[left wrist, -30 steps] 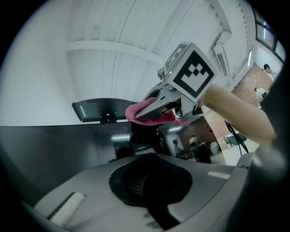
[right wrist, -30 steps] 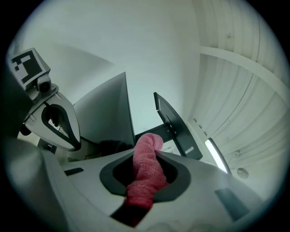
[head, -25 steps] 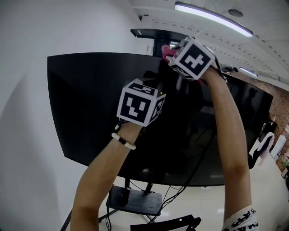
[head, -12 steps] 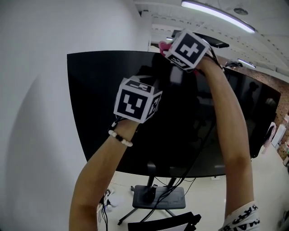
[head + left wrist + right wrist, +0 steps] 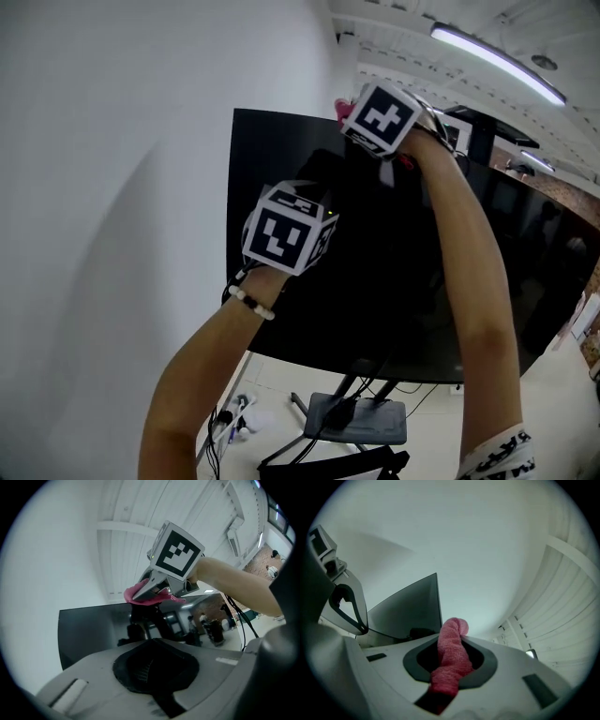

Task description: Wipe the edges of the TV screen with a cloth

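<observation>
While the large black flat TV screen (image 5: 394, 281) stood on its dark floor stand (image 5: 361, 419) against the white wall (image 5: 112, 187), the right gripper (image 5: 449, 674) was raised to the screen's top edge, a little way in from the upper left corner. Its jaws pinched a rolled pink terry cloth (image 5: 451, 648), which stuck out past the tips toward the edge of the panel (whether the cloth actually touched the bezel could not be made out). The left gripper (image 5: 154, 670) was held lower, in front of the dark glass and apart from the right one, its jaws pressed together with nothing between them. A bracelet of pale beads (image 5: 251, 302) sat on the left wrist. A long ceiling light strip (image 5: 497, 58) glowed above the screen.
</observation>
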Demonstrator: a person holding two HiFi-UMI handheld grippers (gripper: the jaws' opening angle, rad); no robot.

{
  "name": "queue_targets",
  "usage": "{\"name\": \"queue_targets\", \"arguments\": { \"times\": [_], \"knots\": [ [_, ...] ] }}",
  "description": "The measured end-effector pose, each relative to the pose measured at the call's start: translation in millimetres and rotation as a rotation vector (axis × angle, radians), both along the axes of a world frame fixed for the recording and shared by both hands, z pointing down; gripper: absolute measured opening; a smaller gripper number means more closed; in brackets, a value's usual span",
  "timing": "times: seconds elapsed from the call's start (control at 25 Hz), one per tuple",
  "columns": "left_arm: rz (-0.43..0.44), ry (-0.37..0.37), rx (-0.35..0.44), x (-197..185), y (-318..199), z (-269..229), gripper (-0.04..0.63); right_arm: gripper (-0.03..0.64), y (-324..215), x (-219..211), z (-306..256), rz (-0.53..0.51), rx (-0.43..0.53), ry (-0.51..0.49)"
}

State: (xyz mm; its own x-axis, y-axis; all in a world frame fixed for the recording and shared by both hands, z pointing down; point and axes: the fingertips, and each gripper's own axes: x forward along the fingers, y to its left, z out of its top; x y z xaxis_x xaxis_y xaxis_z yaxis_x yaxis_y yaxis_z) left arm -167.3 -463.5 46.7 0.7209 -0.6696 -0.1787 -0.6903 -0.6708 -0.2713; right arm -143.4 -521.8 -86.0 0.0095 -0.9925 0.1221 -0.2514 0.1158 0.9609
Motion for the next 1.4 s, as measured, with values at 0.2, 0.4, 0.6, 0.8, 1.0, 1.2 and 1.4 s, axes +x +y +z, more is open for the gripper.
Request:
{"name": "queue_targets", "arguments": {
  "times": [0.2, 0.4, 0.6, 0.8, 1.0, 1.2, 1.4],
  "knots": [
    [-0.077, 0.002, -0.027, -52.0, -21.0, 12.5, -0.014, 0.08, -32.4, -74.4, 3.0, -0.072, -0.006, 0.059],
    [-0.17, 0.004, -0.047, -106.3, -37.9, 27.2, -0.014, 0.08, -56.7, -128.3, 10.1, -0.111, -0.026, 0.074],
    [-0.241, 0.008, -0.065, -151.2, -46.0, 40.1, -0.014, 0.08, -76.3, -174.7, 7.6, -0.154, -0.03, 0.102],
    [-0.295, 0.043, -0.07, -197.7, -45.2, 45.0, -0.014, 0.08, -84.1, -217.6, 20.1, -0.183, -0.072, 0.117],
    [-0.311, 0.06, -0.085, -209.9, -52.2, 52.6, -0.014, 0.081, -82.4, -239.3, 15.2, -0.275, -0.018, 0.022],
    [-0.315, 0.058, -0.094, -236.4, -40.4, 62.2, -0.014, 0.081, -55.5, -265.6, 3.3, -0.417, -0.049, -0.206],
    [-0.31, 0.097, -0.104, -242.5, -41.0, 56.5, -0.014, 0.08, -28.3, -263.0, 4.3, -0.563, 0.0, -0.745]
  ]
}}
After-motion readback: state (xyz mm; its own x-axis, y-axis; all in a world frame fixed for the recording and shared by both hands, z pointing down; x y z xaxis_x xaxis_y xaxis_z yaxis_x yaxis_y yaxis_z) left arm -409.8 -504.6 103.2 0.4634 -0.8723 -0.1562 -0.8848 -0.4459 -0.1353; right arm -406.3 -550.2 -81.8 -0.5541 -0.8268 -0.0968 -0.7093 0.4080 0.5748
